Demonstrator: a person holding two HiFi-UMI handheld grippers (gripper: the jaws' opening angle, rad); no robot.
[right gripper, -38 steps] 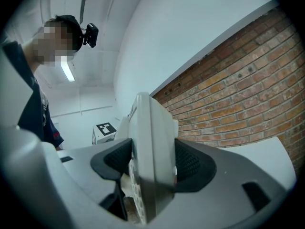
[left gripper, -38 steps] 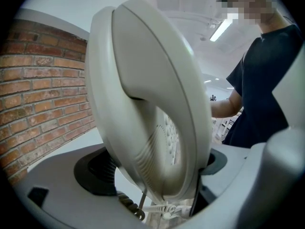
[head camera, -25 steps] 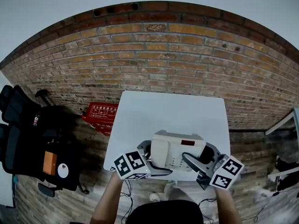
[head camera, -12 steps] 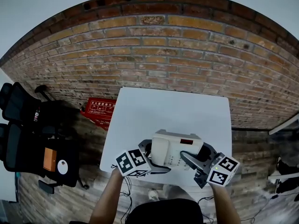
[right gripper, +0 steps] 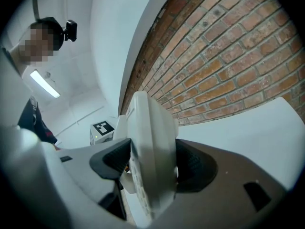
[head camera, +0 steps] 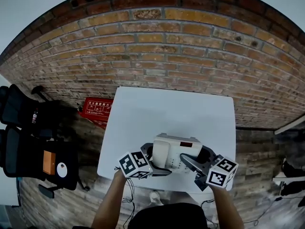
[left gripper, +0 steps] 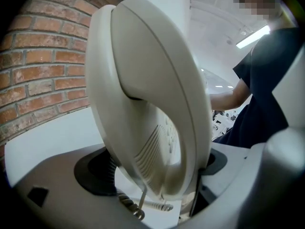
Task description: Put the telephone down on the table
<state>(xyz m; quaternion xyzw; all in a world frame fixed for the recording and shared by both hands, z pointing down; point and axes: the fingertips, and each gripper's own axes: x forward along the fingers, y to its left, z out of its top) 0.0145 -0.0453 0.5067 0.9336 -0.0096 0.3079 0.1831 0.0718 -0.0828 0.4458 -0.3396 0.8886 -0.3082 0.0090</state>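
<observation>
The telephone [head camera: 174, 151] is held over the near edge of the white bench [head camera: 167, 109], and whether it touches the top cannot be told. The left gripper [head camera: 155, 161] is clamped on its handset side and the right gripper [head camera: 200, 159] on its other side. A red box [head camera: 95, 109] and black chairs [head camera: 26, 128] stand left of the bench. Since a second ago, the hold looks the same.

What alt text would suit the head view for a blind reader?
Seen from above, a person holds a cream telephone between the left gripper and right gripper, each clamped on one side, at the near edge of a white table by a brick wall.
</observation>
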